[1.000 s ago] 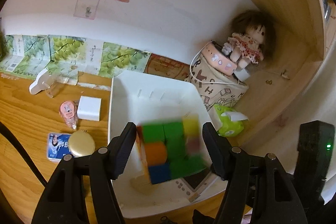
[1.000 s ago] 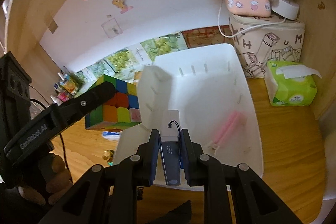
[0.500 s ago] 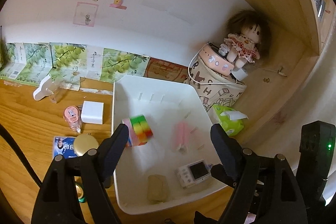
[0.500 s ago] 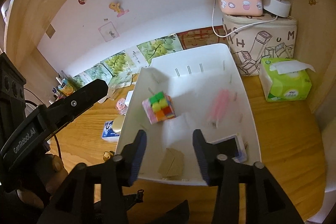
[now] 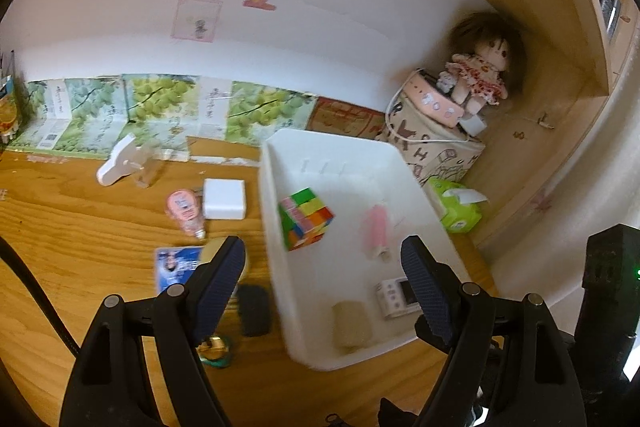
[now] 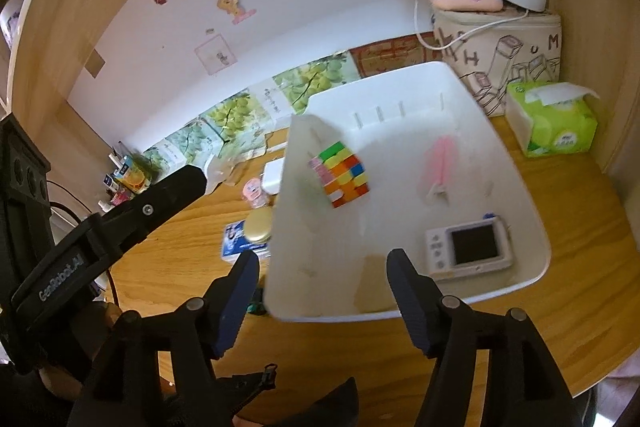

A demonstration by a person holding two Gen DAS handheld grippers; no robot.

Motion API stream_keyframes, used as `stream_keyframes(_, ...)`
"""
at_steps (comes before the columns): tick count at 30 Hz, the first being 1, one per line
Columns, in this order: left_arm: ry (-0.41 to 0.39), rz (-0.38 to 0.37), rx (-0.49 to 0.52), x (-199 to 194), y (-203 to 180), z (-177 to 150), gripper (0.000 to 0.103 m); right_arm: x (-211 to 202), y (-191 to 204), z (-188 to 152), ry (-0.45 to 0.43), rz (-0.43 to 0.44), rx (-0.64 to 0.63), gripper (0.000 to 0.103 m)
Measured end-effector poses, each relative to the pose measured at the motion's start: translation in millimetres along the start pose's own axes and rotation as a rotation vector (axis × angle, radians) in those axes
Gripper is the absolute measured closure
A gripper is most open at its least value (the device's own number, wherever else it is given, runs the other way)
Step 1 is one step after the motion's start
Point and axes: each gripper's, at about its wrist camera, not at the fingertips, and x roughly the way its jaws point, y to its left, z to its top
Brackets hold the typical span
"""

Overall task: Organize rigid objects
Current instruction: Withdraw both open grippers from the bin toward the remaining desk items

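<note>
Now that both loads are dropped, the left tongs point(image 5: 322, 277) stand wide apart with nothing between them, where a second ago they carried the colour cube point(image 5: 306, 218). That cube now rests on the floor of the white bin point(image 5: 276, 227), ahead of the left tongs and near the bin's left wall. Over on the other side, the right tongs point(image 6: 322, 281) are opening as we watch, jaws empty, and the small white gadget with the dark screen point(image 6: 469, 246) they clamped a moment back lies in the bin's near corner, just ahead and to the right of them. A pink stick point(image 6: 438, 167) and a tan block point(image 5: 351, 323) share the bin too.

So two more pieces are filed, and both hands are free. On the desk point(image 5: 80, 227) to the left of the left tongs wait a white box point(image 5: 224, 198), a pink tape dispenser point(image 5: 184, 207), a gold lid point(image 6: 259, 223) and a blue card point(image 5: 172, 265), likely the next pickups.
</note>
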Motion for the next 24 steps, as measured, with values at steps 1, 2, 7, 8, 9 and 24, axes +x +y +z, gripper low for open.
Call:
stream_keyframes(1,0.006,0.001,0.002,-1.6,4.2,-0.1,0.020,0.9,4.5,-1.9,0.000,-0.001,0.002,0.030)
stream_keyframes(2,0.012,0.004,0.004,-3.3,8.9,-0.1,0.020,1.9,8.6,-4.1,0.000,-0.003,0.005,0.029)
stream_keyframes(7,0.044,-0.002,0.027,-10.3,30.2,-1.0,0.020,10.5,29.3,-16.7,0.011,-0.012,0.046,0.028)
stream_keyframes(8,0.052,-0.003,0.035,-11.0,34.4,-1.2,0.020,12.7,33.2,-19.7,0.013,-0.015,0.060,0.028)
stream_keyframes(9,0.063,-0.003,0.043,-11.4,38.6,-1.4,0.020,14.2,35.5,-21.3,0.015,-0.017,0.069,0.028)
stream_keyframes(24,0.271,0.025,0.137,6.9,101.9,-7.2,0.020,48.8,76.8,-56.9,0.038,-0.095,0.271,0.028)
